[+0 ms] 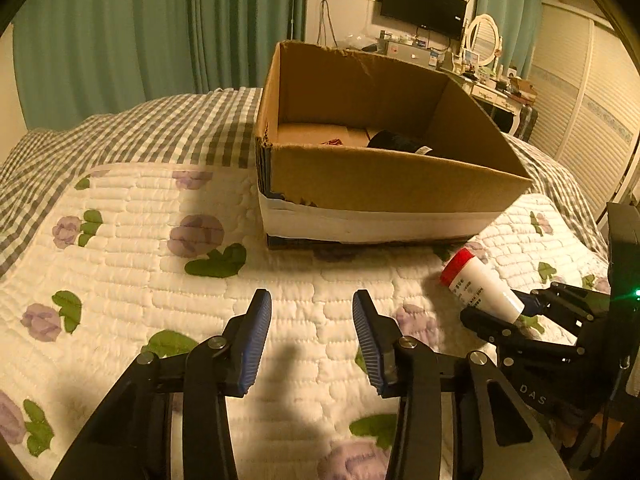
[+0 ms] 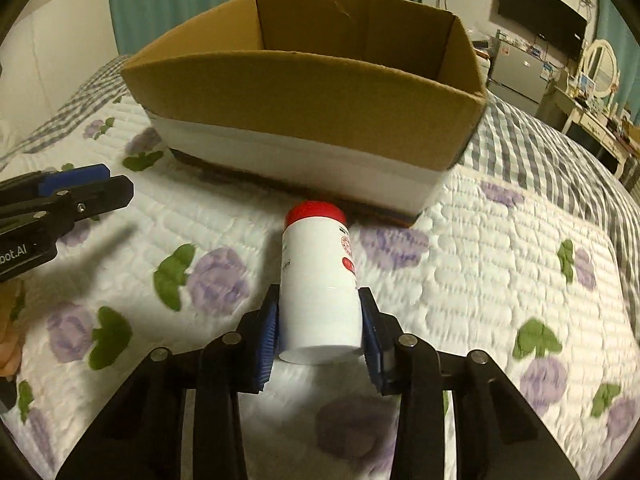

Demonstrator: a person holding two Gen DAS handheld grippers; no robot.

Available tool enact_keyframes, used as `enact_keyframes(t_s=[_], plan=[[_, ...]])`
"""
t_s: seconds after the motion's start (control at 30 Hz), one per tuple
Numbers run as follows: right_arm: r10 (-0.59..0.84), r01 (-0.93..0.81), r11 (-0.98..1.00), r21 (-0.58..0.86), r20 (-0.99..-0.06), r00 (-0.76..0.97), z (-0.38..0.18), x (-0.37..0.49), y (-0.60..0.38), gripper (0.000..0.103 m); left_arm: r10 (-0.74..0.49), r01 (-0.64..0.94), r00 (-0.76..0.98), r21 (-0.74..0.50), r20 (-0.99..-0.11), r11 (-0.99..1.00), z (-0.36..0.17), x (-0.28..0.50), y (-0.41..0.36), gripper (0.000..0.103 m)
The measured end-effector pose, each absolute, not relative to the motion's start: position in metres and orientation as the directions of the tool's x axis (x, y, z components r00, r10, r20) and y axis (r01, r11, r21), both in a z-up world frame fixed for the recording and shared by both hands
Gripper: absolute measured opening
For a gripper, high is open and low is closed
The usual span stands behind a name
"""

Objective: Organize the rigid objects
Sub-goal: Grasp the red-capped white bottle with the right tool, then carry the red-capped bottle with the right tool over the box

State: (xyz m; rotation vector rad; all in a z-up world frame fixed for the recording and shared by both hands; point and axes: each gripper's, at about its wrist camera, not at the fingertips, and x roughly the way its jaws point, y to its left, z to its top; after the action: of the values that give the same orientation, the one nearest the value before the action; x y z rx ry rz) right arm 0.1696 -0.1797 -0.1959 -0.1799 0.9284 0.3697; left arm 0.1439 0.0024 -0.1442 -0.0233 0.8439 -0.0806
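Blue-padded right gripper [image 2: 320,330] is clamping the white bottle [image 2: 318,280] near the cardboard box [image 2: 304,120], while the left gripper [image 1: 312,338] is hanging partly open, empty.

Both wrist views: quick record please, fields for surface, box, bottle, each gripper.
surface: quilted floral bedspread
box: open cardboard box on the bed, something dark inside, not identifiable
bottle: white bottle with red cap, cap end toward the box
right gripper: shut on the bottle's base end
left gripper: open, nothing between its fingers, over bare bedspread
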Motion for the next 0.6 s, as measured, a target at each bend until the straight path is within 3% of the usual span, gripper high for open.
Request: enact_keyframes(t_s=[0.6], plan=[[0.279, -0.355, 0.934, 0.031, -0.682, 0.676, -0.095, 0.076, -0.173, 0.036, -0.094, 0.083, 0.752, -0.047, -0.653, 0.995, -0.068, 0.056, -0.013, 0.04]])
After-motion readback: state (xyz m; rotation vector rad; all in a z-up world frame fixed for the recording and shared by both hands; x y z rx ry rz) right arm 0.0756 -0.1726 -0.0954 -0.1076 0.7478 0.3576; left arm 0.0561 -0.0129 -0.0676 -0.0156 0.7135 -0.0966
